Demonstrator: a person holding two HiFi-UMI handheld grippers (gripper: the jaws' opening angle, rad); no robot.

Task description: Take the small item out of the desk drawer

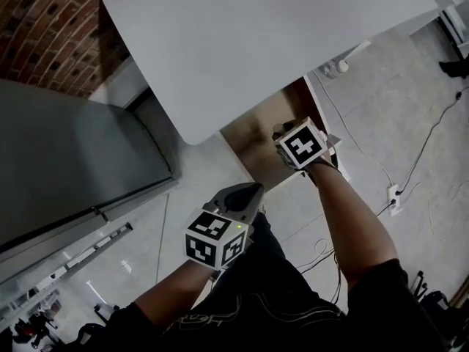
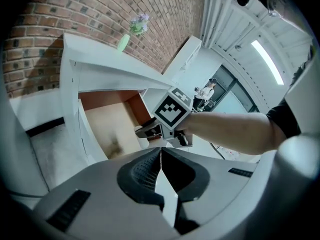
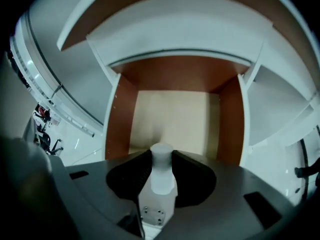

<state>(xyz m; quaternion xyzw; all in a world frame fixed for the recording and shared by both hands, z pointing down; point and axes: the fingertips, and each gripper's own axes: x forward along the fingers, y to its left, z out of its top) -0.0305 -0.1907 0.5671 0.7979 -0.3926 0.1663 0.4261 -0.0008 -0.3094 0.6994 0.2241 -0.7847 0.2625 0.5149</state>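
Right gripper: your fingers pinch the small white item, whose rounded top pokes past the tips.
Item location: in that grip, over the open drawer.
Left gripper: your fingers are pressed together with nothing between them.
Drawer: brown walls, pale floor, pulled out below the white counter.

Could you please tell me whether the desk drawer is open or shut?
Open: the drawer shows its tan floor and brown walls, pulled out from under the desk top.
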